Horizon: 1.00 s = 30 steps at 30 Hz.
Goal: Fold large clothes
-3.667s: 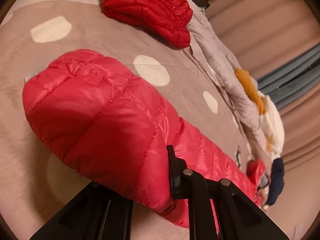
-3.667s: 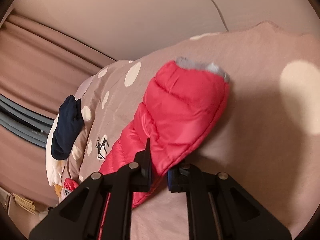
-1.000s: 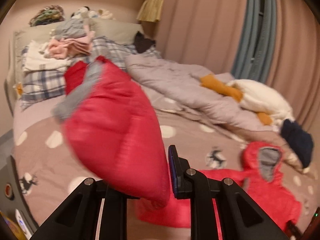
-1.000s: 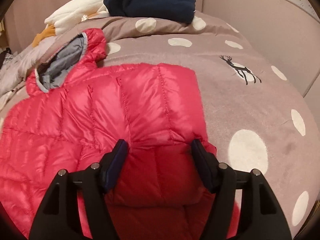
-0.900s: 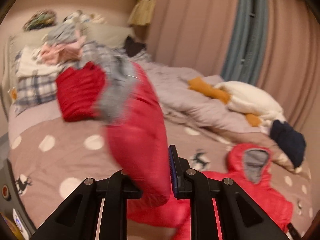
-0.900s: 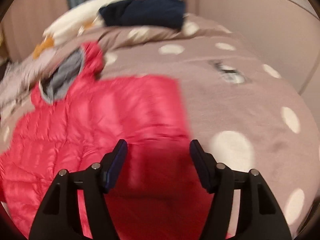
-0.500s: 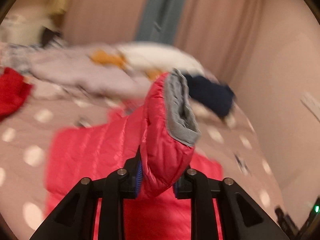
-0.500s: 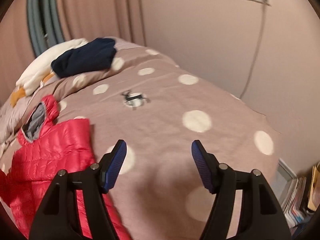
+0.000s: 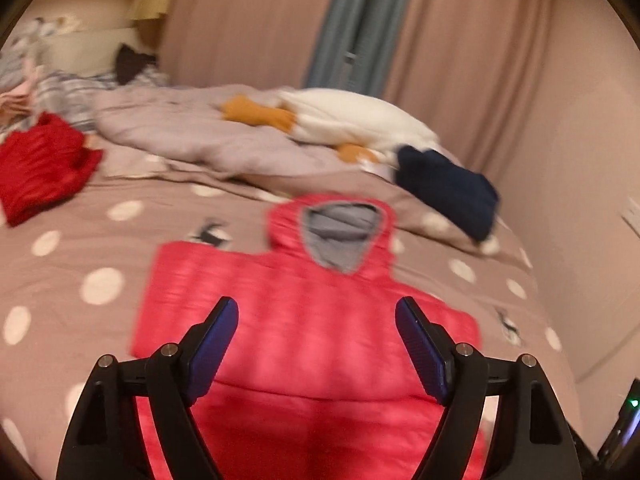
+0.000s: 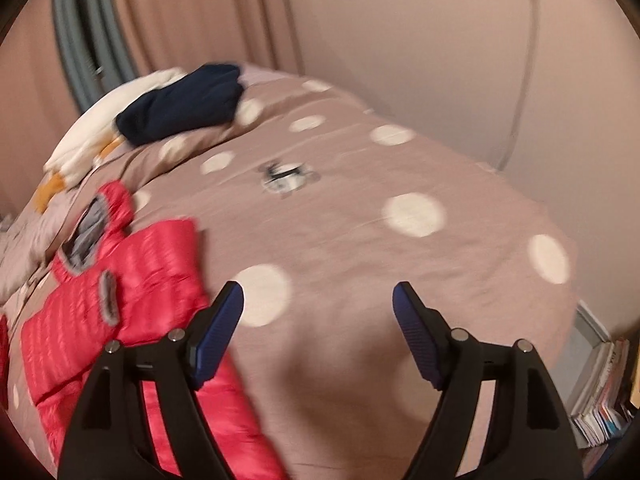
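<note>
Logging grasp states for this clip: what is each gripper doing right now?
Left gripper: open, empty, above the red quilted puffer jacket.
Right gripper: open, empty, over the dotted bedspread.

Left gripper (image 9: 316, 338) no longer clamped on the sleeve: jaws now spread wide, nothing between them, against a tight pinch on red fabric half a second ago. Sleeve now down, folded in across the body of the red jacket (image 9: 304, 320), grey cuff (image 10: 107, 298) lying on the chest below the hood. Right gripper (image 10: 318, 320), also spread, now swung off the jacket and over bare spotted bed cover (image 10: 360, 220) toward the foot corner of the bed.
</note>
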### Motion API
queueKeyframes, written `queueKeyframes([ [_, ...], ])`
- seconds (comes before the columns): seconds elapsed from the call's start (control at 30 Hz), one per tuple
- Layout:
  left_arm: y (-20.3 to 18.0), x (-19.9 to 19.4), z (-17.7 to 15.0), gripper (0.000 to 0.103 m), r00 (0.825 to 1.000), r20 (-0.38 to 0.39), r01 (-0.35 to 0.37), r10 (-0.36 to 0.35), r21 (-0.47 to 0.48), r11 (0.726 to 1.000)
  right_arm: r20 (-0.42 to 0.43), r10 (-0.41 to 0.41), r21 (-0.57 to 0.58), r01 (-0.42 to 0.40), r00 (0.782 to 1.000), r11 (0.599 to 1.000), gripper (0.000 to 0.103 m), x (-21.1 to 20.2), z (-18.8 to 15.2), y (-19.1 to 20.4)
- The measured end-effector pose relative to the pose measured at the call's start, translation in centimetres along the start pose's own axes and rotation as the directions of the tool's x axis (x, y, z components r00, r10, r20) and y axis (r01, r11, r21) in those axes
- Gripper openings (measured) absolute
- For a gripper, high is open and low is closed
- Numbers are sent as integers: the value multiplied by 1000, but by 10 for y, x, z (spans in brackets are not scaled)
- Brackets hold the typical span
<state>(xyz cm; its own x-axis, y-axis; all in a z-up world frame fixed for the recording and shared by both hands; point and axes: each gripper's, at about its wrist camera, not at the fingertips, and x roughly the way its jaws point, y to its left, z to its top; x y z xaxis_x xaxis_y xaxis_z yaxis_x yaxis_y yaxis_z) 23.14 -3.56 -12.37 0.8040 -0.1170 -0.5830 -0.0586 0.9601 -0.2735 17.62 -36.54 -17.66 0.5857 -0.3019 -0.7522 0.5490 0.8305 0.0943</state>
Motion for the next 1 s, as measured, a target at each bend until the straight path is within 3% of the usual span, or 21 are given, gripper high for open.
queueKeyframes([
  [0.17, 41, 10, 6, 80, 988, 39, -152, 151, 6, 988, -54, 174, -146, -181, 983, 973, 87, 15, 0, 90],
  [0.33, 77, 22, 3, 80, 983, -13, -183, 182, -32, 983, -189, 284, -250, -326, 940, 912, 88, 60, -18, 174],
  [0.37, 85, 23, 3, 80, 981, -24, -194, 193, -36, 980, -237, 283, -277, -344, 929, 897, 84, 76, -23, 187],
  [0.4, 89, 22, 1, 80, 979, -28, -204, 203, -36, 978, -286, 268, -292, -350, 920, 890, 68, 90, -28, 196],
  [0.43, 96, 22, 1, 80, 975, -28, -220, 219, -33, 975, -294, 266, -296, -352, 918, 888, 63, 94, -29, 198],
  [0.5, 104, 23, 0, 80, 966, -14, -259, 259, -32, 965, -258, 312, -285, -381, 914, 880, 32, 89, -24, 194],
  [0.53, 108, 25, 0, 80, 960, -9, -280, 280, -38, 959, -244, 334, -272, -395, 911, 878, 27, 84, -19, 189],
  [0.73, 109, 29, -9, 76, 967, 1, -253, 254, -62, 965, -82, 173, -261, -188, 982, 947, 26, 72, 15, 131],
  [0.77, 106, 33, -13, 76, 966, -7, -257, 257, -53, 965, -73, 109, -278, -125, 991, 952, 24, 80, 14, 122],
  [0.83, 103, 39, -17, 74, 969, -26, -247, 246, -37, 968, -81, -52, -318, 23, 995, 948, 30, 102, 3, 106],
  [0.87, 101, 43, -20, 74, 968, -38, -249, 248, -27, 968, -101, -69, -319, 33, 993, 947, 30, 110, -2, 99],
  [0.93, 98, 48, -23, 73, 965, -53, -259, 258, -2, 966, -140, -23, -263, -15, 990, 965, 27, 118, -8, 84],
  [1.0, 96, 49, -23, 72, 960, -48, -275, 276, 17, 961, -125, -1, -220, -27, 992, 975, 30, 110, -1, 78],
])
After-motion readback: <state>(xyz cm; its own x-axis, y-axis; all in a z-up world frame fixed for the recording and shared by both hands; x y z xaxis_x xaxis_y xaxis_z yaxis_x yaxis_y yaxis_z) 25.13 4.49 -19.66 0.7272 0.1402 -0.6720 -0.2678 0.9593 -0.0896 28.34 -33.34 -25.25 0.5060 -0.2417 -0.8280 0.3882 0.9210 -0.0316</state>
